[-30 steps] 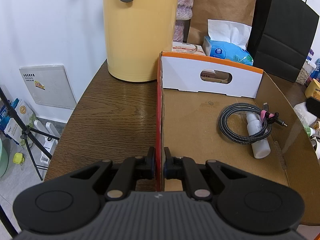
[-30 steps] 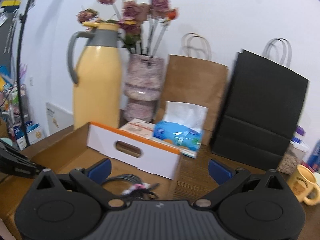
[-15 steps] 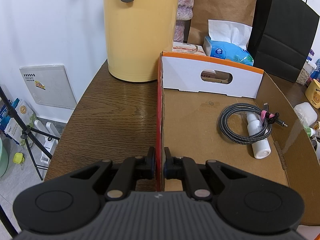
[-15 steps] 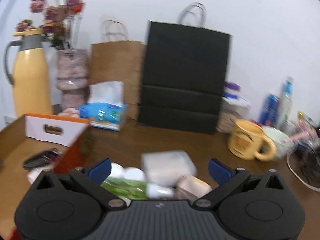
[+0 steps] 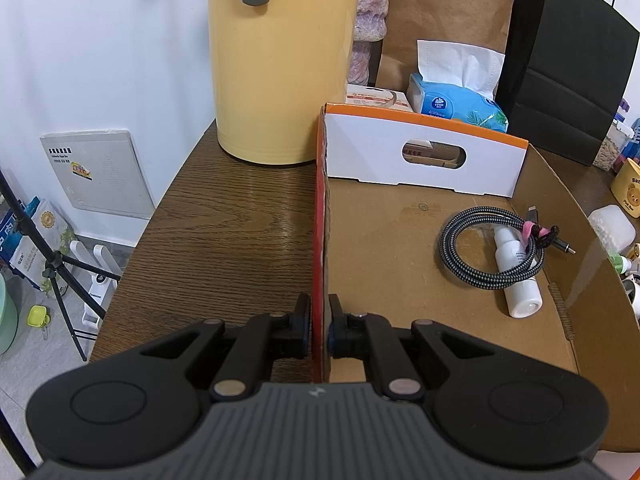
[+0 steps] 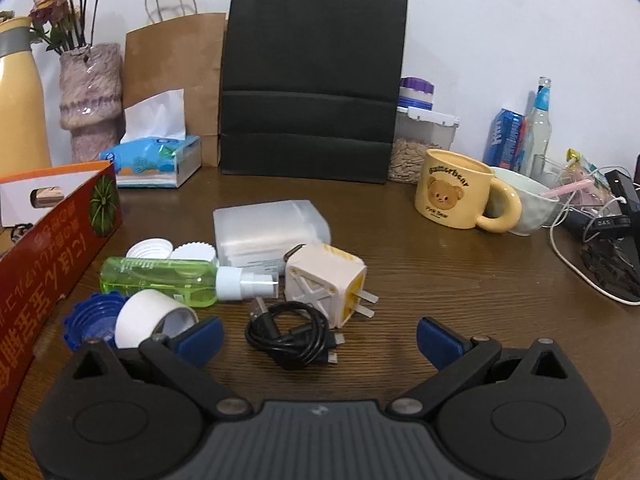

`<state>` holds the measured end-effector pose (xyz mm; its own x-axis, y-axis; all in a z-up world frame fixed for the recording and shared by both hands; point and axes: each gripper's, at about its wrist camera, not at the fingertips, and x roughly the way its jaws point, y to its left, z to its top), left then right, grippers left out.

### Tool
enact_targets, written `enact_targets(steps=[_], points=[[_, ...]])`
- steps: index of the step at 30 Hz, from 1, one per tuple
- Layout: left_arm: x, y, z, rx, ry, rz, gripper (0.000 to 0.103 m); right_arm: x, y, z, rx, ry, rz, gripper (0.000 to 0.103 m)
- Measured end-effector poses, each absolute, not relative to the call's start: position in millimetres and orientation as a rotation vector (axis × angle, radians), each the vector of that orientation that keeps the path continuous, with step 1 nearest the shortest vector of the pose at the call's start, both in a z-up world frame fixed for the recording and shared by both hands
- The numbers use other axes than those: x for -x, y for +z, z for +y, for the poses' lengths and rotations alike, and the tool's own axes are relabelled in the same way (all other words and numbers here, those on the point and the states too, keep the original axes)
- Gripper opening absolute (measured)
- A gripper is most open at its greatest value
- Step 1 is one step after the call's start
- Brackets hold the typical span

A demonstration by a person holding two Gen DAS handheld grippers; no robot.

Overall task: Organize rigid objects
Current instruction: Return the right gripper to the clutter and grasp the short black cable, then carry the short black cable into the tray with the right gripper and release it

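My left gripper (image 5: 319, 330) is shut on the red left wall of the cardboard box (image 5: 320, 216). Inside the box lie a coiled braided cable (image 5: 486, 248) and a small white bottle (image 5: 518, 280). My right gripper (image 6: 318, 338) stands open just above the table, to the right of the box (image 6: 48, 256). Between and just beyond its fingertips lies a coiled black cable (image 6: 292, 332). Past it sit a cream plug adapter (image 6: 326, 280), a green spray bottle (image 6: 168, 276), a clear plastic case (image 6: 268, 228), a white cap (image 6: 150, 318), a blue lid (image 6: 90, 320) and white lids (image 6: 150, 248).
A yellow thermos jug (image 5: 280, 60) stands left of the box. Behind are a tissue pack (image 6: 154, 156), a brown bag (image 6: 172, 80), a black bag (image 6: 316, 80) and a vase (image 6: 90, 96). At the right are a yellow bear mug (image 6: 456, 194), a bowl (image 6: 528, 206), bottles and cables (image 6: 580, 240).
The right gripper swung right from over the box and dropped toward the loose items on the table. The left gripper kept its hold on the box wall.
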<state>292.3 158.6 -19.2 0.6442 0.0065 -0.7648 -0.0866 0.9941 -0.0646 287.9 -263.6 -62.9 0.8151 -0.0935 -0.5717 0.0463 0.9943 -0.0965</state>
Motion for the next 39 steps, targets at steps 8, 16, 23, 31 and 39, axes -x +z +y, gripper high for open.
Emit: enact_targets(steps=[8,16,23,31,39], points=[[-292,-19,160,0.097,0.056,0.869,0.009,-298,-66,-263,0.068,-0.046,0.664,0.089],[-292,-19,160,0.098,0.056,0.869,0.009,-292,-64,-259,0.059,-0.004,0.651,0.054],[-292,-19,160,0.096,0.057,0.869,0.009,-285,-61,-255,0.07,-0.014,0.619,0.052],[-291,-19,159,0.091,0.061,0.867,0.009,-279,-59,-253,0.068,-0.021,0.595,0.052],[-291,-19,159,0.085,0.064,0.866,0.009,-270,-54,-251,0.063,-0.015,0.56,0.052]])
